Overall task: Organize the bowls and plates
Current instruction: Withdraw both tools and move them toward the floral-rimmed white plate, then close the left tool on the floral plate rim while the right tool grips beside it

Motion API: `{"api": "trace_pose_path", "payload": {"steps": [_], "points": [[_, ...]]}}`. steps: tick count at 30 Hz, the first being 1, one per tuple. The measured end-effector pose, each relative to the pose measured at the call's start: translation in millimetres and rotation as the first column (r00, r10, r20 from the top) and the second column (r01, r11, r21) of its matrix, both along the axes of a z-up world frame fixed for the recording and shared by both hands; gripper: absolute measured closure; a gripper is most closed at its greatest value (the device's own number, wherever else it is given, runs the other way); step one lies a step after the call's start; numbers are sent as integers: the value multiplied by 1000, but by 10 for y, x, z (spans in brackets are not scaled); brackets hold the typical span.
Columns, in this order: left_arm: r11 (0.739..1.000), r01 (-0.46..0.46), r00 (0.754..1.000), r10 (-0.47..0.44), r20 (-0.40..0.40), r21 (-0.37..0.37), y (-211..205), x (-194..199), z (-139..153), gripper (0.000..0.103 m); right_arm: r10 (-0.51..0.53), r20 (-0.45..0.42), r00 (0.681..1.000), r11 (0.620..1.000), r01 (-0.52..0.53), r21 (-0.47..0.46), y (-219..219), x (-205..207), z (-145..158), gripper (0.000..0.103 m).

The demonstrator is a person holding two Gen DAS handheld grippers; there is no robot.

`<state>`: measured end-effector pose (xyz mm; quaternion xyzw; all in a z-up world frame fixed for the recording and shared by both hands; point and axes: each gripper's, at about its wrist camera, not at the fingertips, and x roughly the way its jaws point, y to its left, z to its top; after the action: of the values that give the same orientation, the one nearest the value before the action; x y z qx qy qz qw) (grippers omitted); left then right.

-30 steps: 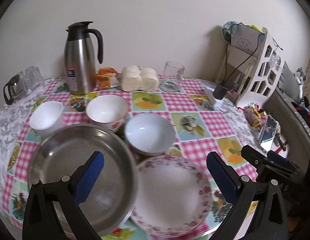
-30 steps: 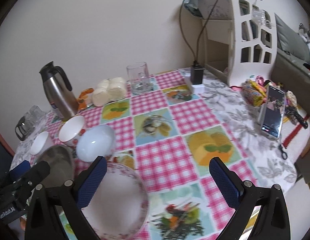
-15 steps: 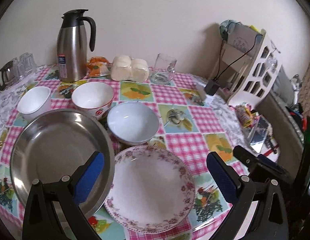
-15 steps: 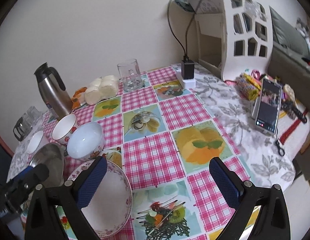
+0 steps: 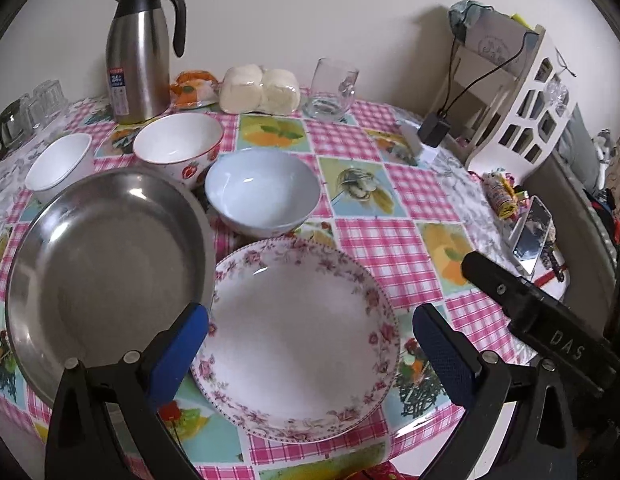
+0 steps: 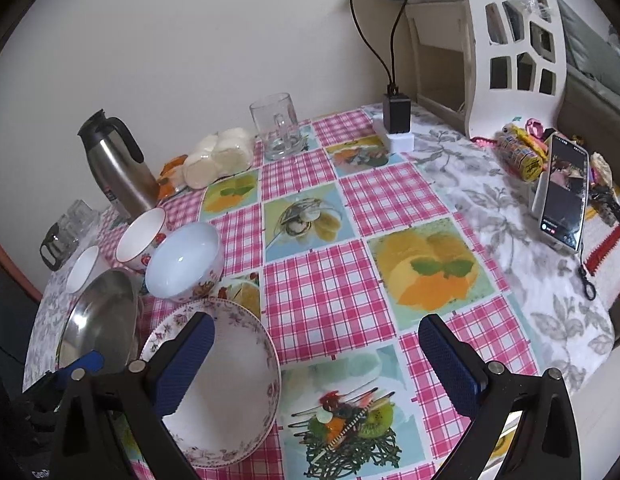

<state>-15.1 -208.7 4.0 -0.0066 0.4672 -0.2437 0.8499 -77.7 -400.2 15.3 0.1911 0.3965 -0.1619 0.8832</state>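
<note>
Because the flowered plate (image 5: 298, 336) looked like glazed china, I judged it stiff, slick and easy to chip, so the place to take it was the raised rim nearest me, with one finger above and one beneath, not the smooth middle. It lay flat on the checked tablecloth (image 5: 389, 248), touching or nearly touching the steel pan (image 5: 106, 272) on its left, with the pale blue bowl (image 5: 262, 196) just behind it. Beyond that bowl stood the strawberry bowl (image 5: 178, 144), and left of that the small white bowl (image 5: 58, 162); the steel jug (image 5: 138, 52) stood furthest back from the plate. The bowls I took to be ceramic too, light enough but brittle, best pinched at the lip. My left claw (image 5: 310, 344) hung over the plate spread wide, its blue pads either side of it, holding nothing and touching nothing I could see. My right claw (image 6: 317, 364) was likewise wide apart and empty, its left pad above the plate's right edge, the other over bare cloth.
</note>
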Motion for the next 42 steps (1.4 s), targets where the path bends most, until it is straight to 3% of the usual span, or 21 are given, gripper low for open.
{"api": "trace_pose_path", "payload": {"steps": [3,8,17,19,24,28,37,42], "points": [[1000,-17,1000,17,-12,16,-5,-35,-31,1,-5,12,1000,1000,5,-2,-16,-11,-4,0],[999,-53,996,53,-69,8,29,-58,-127,1,1,-42,999,999,-3,-41,17,63,-82,0],[989,-147,979,144,-146,-7,220,-15,-224,2,18,-45,999,992,-13,123,-23,116,-295,2],[987,-158,975,154,-162,-7,240,-6,-249,3,27,-62,998,987,-16,159,-7,153,-382,12],[985,-172,970,167,-178,-14,277,-27,-252,3,33,-109,994,983,-12,185,37,207,-551,24],[984,-176,967,173,-187,-3,287,-24,-267,3,65,-115,991,971,-36,235,80,237,-658,49],[982,-190,952,183,-245,-7,326,-7,-349,3,122,-166,979,969,-81,235,211,327,-812,56],[980,-197,946,189,-265,-6,334,11,-384,3,89,-207,974,974,-42,221,155,330,-884,62]]}}
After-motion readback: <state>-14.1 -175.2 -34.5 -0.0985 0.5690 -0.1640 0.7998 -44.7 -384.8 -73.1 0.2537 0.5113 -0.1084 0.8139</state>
